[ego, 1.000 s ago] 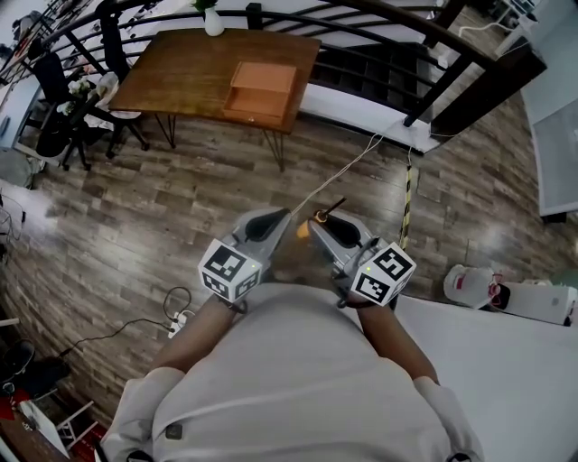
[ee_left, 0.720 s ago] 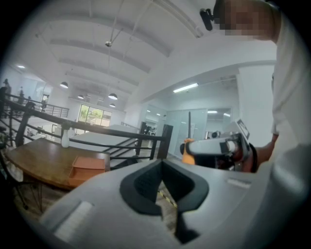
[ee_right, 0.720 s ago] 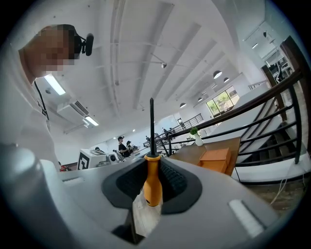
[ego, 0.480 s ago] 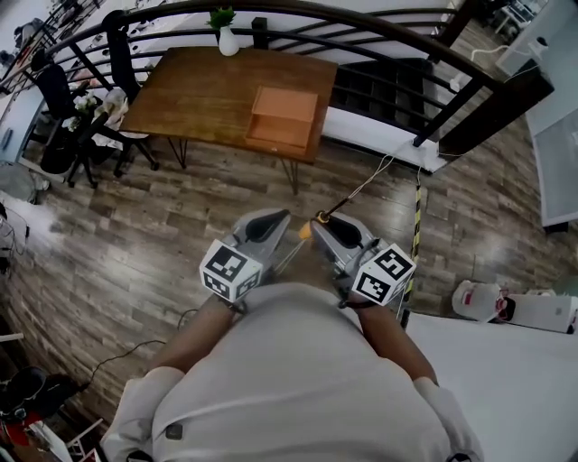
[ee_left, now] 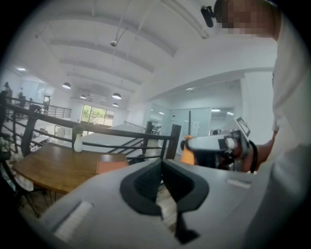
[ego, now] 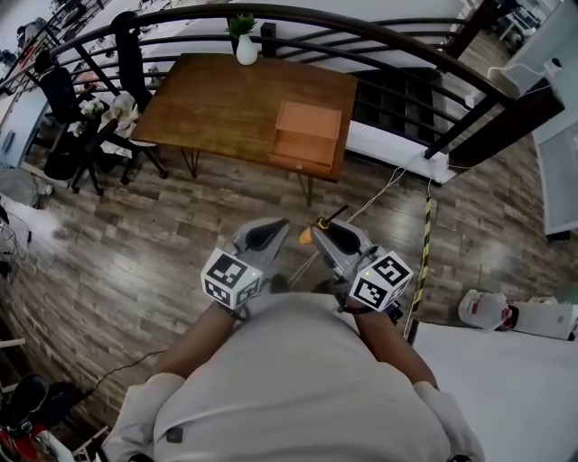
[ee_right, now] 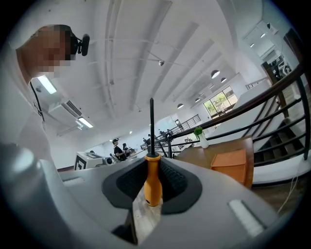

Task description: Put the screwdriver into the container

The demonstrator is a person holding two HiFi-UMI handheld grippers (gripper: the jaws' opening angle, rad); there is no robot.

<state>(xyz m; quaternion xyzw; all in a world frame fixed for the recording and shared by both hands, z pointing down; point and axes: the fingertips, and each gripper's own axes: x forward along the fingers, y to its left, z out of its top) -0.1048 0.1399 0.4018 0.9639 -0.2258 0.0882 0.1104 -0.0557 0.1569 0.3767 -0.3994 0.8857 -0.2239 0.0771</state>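
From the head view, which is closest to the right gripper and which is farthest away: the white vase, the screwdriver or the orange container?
1. screwdriver: clamped in the right gripper itself.
2. orange container: ahead, at the near right end of the wooden table.
3. white vase: farthest, at the table's far edge.

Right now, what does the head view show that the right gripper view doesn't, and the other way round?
Only the head view: the marker cube on the right gripper, the person's forearms, the black chairs.

Only the right gripper view: ceiling lamps, distant people, and a close look at its jaws clamped on the orange handle.

Both: the screwdriver, the wooden table, the orange container on it, the white vase, the railing.
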